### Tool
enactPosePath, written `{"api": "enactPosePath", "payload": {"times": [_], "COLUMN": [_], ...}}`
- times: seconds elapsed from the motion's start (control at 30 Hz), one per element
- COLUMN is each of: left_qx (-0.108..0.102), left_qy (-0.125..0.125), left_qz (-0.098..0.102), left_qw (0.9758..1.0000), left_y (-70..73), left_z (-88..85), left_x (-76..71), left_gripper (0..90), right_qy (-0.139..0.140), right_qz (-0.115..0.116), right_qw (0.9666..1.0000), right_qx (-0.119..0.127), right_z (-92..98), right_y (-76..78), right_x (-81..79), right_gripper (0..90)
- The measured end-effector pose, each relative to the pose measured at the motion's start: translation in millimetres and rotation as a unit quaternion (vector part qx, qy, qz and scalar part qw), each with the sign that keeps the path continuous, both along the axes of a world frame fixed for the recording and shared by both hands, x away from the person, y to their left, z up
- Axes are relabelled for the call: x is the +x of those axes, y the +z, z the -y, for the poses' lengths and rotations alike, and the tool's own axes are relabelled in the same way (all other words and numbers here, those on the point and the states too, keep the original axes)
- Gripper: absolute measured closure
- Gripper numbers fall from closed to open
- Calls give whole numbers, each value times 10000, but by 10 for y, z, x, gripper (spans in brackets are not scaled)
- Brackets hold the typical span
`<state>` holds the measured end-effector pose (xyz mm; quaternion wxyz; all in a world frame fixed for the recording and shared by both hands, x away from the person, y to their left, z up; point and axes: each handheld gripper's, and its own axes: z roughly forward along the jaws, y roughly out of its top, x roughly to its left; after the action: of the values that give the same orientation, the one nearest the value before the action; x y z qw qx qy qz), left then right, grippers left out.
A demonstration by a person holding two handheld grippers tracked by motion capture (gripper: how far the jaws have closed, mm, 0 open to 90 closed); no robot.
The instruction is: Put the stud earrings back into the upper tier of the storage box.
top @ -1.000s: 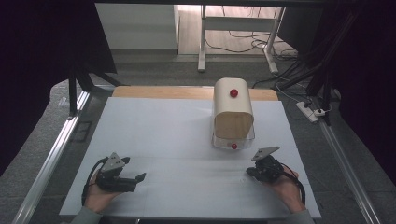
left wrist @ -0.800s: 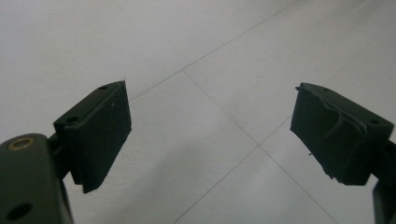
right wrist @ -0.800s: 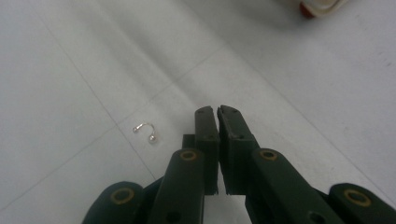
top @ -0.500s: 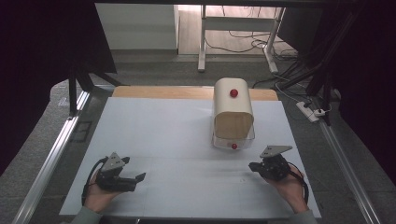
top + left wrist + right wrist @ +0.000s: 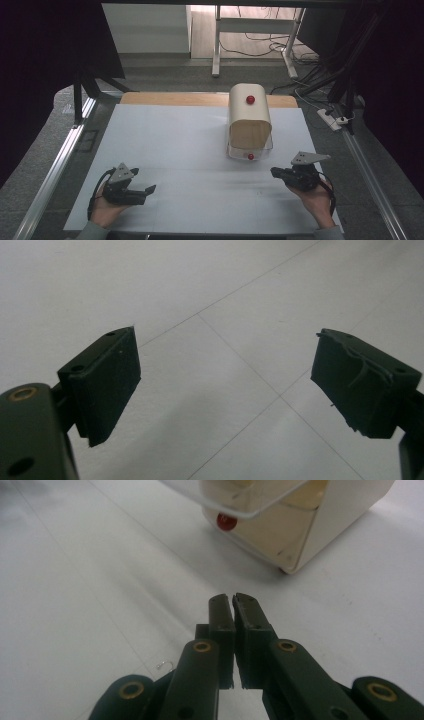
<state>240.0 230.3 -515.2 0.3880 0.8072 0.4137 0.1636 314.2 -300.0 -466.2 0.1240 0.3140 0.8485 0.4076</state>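
Observation:
A cream bread box (image 5: 249,119) with a rounded top stands on the white table (image 5: 175,145), right of centre. It has a red knob (image 5: 250,99) on top and a second red knob (image 5: 250,156) low on its clear front lid. My right gripper (image 5: 275,172) hovers just right of the box's front, held in a hand; its jaws are shut with nothing between them. In the right gripper view the gripper (image 5: 232,600) points toward the bread box (image 5: 300,525) and the red knob (image 5: 226,521). My left gripper (image 5: 150,189) rests at the near left, open and empty; its fingers (image 5: 107,380) are spread over bare table.
A wooden strip (image 5: 165,98) runs along the table's far edge. Metal rails (image 5: 55,170) flank both sides. A power strip (image 5: 334,120) and cables lie on the floor at the right. A desk frame (image 5: 217,45) stands beyond the table.
My right gripper has lifted a little and drifted right, its jaws staying shut. The left gripper has not moved.

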Motion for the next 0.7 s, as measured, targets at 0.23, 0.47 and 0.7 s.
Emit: {"api": "enactPosePath", "payload": {"times": [0.23, 0.47, 0.7], "left_qx": [3, 19, -7], "left_qy": [3, -8, 3], "left_qz": [6, 2, 11], "left_qw": [10000, 10000, 10000], "left_y": [1, 0, 2], "left_z": [-1, 0, -5], "left_x": [-3, 0, -3], "left_gripper": [121, 121, 122], "right_qy": [-17, -53, -62], "right_qz": [261, 494, 672], "right_qw": [9993, 9979, 9958], "right_qx": [280, 414, 610], "right_z": [38, 47, 60], "right_y": [103, 205, 300], "right_x": [-46, -91, -125], "right_gripper": [859, 859, 860]}}
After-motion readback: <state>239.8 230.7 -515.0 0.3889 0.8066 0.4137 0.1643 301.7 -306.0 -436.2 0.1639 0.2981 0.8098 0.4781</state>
